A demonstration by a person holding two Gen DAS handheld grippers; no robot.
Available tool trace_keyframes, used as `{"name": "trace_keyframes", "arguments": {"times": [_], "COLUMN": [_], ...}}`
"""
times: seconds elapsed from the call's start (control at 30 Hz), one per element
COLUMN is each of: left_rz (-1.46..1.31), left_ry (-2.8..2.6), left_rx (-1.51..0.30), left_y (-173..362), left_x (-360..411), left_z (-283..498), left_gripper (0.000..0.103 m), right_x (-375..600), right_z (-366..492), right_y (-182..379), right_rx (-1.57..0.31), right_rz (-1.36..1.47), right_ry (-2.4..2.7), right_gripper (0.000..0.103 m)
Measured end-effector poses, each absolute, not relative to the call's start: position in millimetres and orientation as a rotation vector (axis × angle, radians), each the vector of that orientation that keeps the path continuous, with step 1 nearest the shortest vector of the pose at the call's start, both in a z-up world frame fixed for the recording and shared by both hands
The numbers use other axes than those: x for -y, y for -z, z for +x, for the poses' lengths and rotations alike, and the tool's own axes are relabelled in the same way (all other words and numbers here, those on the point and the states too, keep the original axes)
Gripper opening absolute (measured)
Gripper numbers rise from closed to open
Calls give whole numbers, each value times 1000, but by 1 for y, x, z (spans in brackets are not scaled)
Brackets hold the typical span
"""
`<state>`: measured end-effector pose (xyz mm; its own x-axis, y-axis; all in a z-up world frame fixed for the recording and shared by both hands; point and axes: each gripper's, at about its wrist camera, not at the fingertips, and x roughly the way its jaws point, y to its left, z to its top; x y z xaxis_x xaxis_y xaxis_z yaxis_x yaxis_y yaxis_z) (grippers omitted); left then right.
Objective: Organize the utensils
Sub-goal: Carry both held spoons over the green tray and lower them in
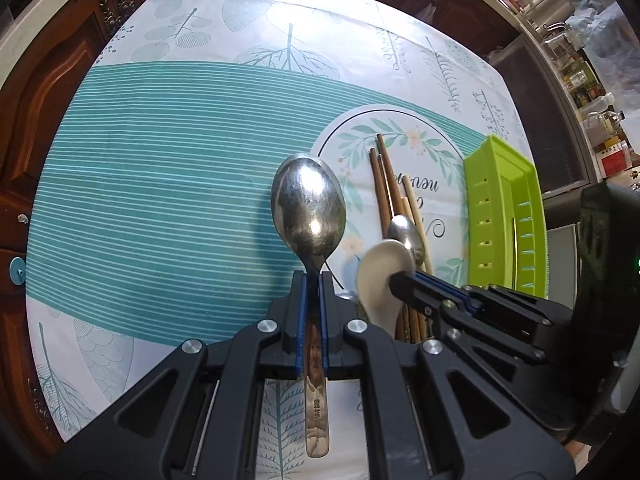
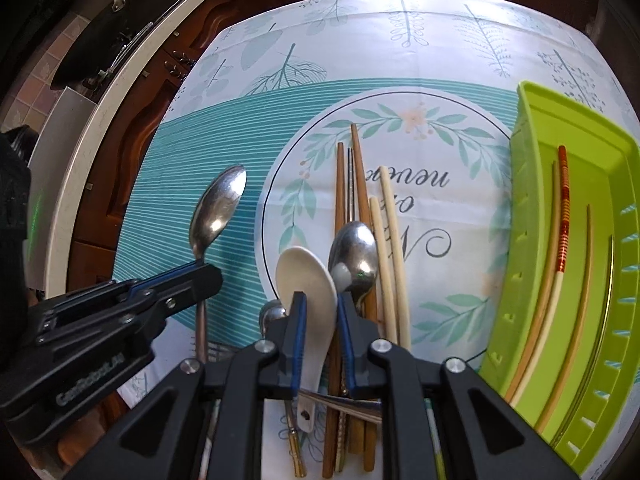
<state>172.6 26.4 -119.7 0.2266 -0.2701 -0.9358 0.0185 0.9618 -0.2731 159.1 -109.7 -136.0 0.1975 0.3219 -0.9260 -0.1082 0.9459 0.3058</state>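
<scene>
Left gripper point(image 1: 314, 280) is clamped on the steel spoon point(image 1: 308, 204) at its neck, bowl pointing away from me, lifted over the teal striped part of the tablecloth point(image 1: 160, 184). Right gripper point(image 2: 322, 300) is pinched on the white ceramic spoon point(image 2: 306, 280); I see no gap at the pads. The remaining chopsticks point(image 2: 362, 184) and another metal spoon point(image 2: 354, 254) lie in a heap just under it. Green tray point(image 2: 532, 184) sits right of the heap, a few chopsticks already inside.
</scene>
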Motion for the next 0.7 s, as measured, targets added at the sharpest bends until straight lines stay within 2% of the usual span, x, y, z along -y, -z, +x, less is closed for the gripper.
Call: {"name": "trace_keyframes", "arguments": {"times": [0.5, 0.7], "left_rz": [-218, -212], "left_ry": [220, 245], "left_rx": [-1299, -1281], "left_y": [96, 81], "left_x": [-31, -16], "left_z": [155, 147], "left_gripper": [3, 3], "right_x": [122, 141], "right_z": [149, 141], "right_y": [85, 61], "right_rx": [-1136, -1109], "right_rz": [163, 183], "right_ry": [-269, -267], "right_gripper": [2, 2]}}
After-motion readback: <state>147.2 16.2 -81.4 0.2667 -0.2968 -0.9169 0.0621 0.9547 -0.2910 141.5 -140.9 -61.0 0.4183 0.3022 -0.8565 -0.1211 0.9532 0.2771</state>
